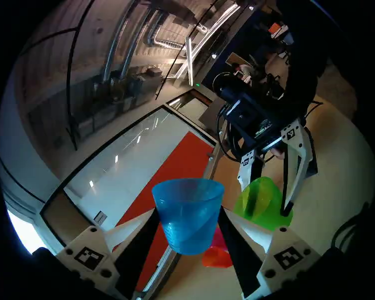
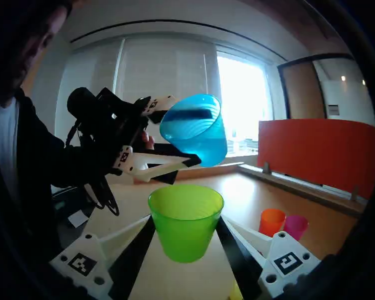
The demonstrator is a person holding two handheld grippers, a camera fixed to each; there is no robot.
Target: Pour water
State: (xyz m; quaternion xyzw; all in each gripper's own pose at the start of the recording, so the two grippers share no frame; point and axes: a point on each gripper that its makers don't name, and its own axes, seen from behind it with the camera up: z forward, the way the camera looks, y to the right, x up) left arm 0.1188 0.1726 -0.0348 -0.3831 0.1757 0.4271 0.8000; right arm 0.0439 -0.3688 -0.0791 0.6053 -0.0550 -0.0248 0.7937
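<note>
The left gripper (image 1: 188, 212) has its fingers clamped on the blue cup (image 1: 187, 222), which sits between them with its rim past their tips. The right gripper (image 2: 186, 222) holds the green cup (image 2: 186, 235) between its fingers in the same way. In the right gripper view the blue cup hangs tilted above the green cup's open rim. An orange cup (image 2: 272, 220) and a pink cup (image 2: 295, 226) stand on the table (image 2: 237, 195), beyond the right finger.

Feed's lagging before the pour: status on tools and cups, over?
Left tool shut on blue cup, tilted above green cup. Right tool shut on green cup, upright. Orange cup and pink cup on table beyond, off to the side.
</note>
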